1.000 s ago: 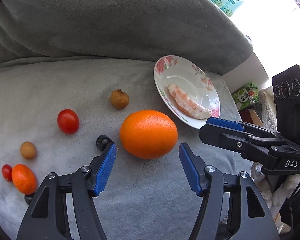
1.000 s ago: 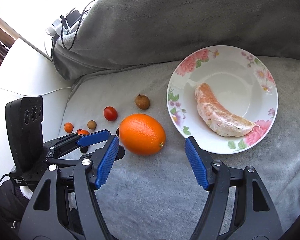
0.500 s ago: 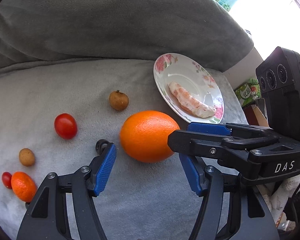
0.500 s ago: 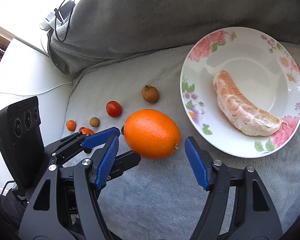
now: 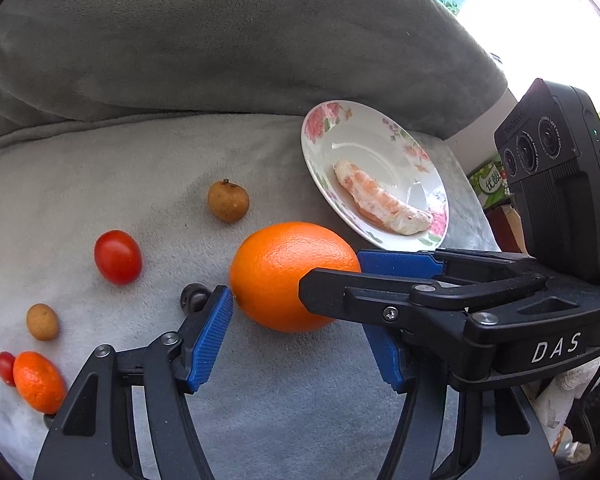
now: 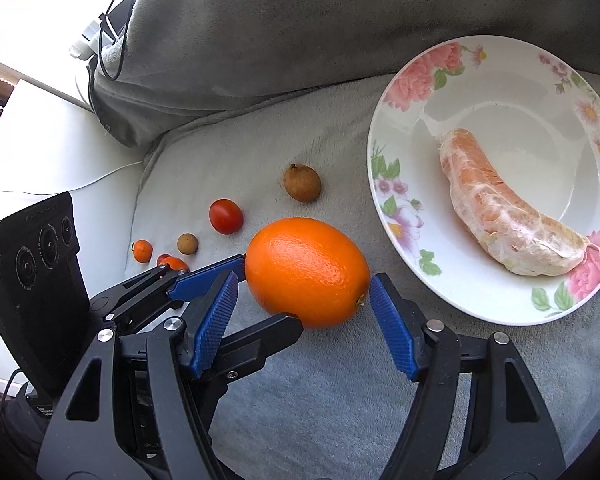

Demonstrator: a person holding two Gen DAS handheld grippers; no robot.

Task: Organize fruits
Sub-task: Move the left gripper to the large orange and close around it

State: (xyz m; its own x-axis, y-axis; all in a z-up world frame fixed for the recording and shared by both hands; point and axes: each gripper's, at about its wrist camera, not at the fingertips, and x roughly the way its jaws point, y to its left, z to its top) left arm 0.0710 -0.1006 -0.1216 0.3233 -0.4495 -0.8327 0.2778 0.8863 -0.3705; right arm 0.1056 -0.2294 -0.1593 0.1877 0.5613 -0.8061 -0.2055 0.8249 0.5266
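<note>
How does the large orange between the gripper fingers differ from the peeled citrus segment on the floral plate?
The large orange is whole, unpeeled, oval and glossy bright orange; the peeled citrus segment is long, curved, pale and covered in white pith. The orange lies on the grey fabric, while the segment lies in the floral plate. Both lie on their sides.

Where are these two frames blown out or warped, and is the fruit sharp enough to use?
Left wrist view: the window at upper right is blown out white; fisheye bends the grey cushion; the orange is sharp, with a specular highlight. Right wrist view: overexposure at upper left; glare on the plate; the pomelo segment and the orange are crisp; black vignette in the corners.
</note>
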